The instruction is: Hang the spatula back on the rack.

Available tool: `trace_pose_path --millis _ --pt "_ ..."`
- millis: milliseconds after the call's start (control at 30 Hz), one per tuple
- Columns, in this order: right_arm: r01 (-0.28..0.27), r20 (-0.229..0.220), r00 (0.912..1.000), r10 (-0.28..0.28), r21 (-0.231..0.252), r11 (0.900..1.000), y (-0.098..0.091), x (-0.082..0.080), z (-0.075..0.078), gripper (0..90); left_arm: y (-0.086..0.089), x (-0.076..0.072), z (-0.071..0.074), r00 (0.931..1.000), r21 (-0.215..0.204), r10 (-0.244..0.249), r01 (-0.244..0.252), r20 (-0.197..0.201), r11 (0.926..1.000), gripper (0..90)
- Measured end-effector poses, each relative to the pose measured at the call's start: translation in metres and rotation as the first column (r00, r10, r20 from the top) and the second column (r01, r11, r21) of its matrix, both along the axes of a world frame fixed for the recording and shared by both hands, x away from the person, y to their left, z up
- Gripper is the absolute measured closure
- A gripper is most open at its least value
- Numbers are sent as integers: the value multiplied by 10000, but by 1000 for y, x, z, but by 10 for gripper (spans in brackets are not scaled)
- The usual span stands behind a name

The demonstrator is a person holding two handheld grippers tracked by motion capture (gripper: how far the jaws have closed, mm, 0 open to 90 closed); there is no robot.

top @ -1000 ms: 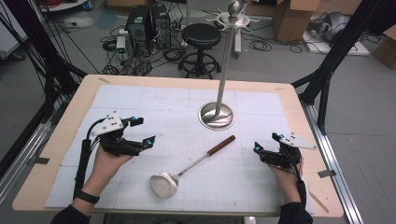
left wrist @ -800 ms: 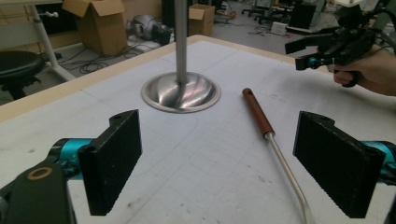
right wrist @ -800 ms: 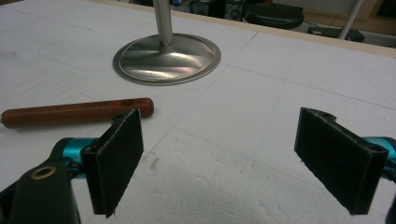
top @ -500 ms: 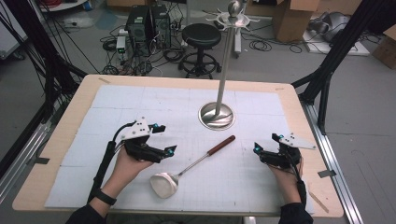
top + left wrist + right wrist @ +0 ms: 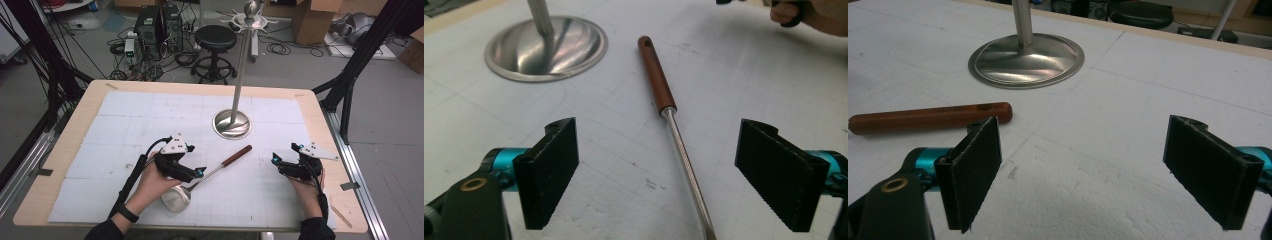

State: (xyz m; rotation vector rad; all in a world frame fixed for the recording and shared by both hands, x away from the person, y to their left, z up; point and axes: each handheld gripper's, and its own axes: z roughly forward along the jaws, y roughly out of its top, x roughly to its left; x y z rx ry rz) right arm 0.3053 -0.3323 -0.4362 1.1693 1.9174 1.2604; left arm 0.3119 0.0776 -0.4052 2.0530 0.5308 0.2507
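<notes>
ladle (image 5: 200,181) lies on white gridded table (image 5: 150,115), cluttered workshop behind.

The ladle's shaft (image 5: 684,160) lies bare between the left gripper (image 5: 659,172)'s spread jaws, with white mat on both sides. The stand base (image 5: 231,123) (its pole upright) blocks the far middle; the right gripper (image 5: 274,160) sits well apart.

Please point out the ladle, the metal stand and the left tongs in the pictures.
ladle (image 5: 657,79), left gripper view, on its brown wooden handle.
metal stand (image 5: 231,124), high view, on its round base.
left tongs (image 5: 659,175), left gripper view, midway between the two open black jaws.
</notes>
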Motion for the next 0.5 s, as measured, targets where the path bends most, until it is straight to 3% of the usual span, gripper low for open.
trace_pose_path --millis 233,333,500 --pt "25 -35 10000 -25 34 10000 0 0 0 150 -19 -2 -7 9998 846 -89 102 -158 9964 214" --pt "41 -51 10000 -40 62 10000 0 0 0 151 -26 -2 -11 9998 1387 -149 162 -103 9902 259" --pt "4 -11 10000 -4 14 10000 -1 0 0 151 -36 -4 -17 9992 1810 -203 261 -334 9831 374"
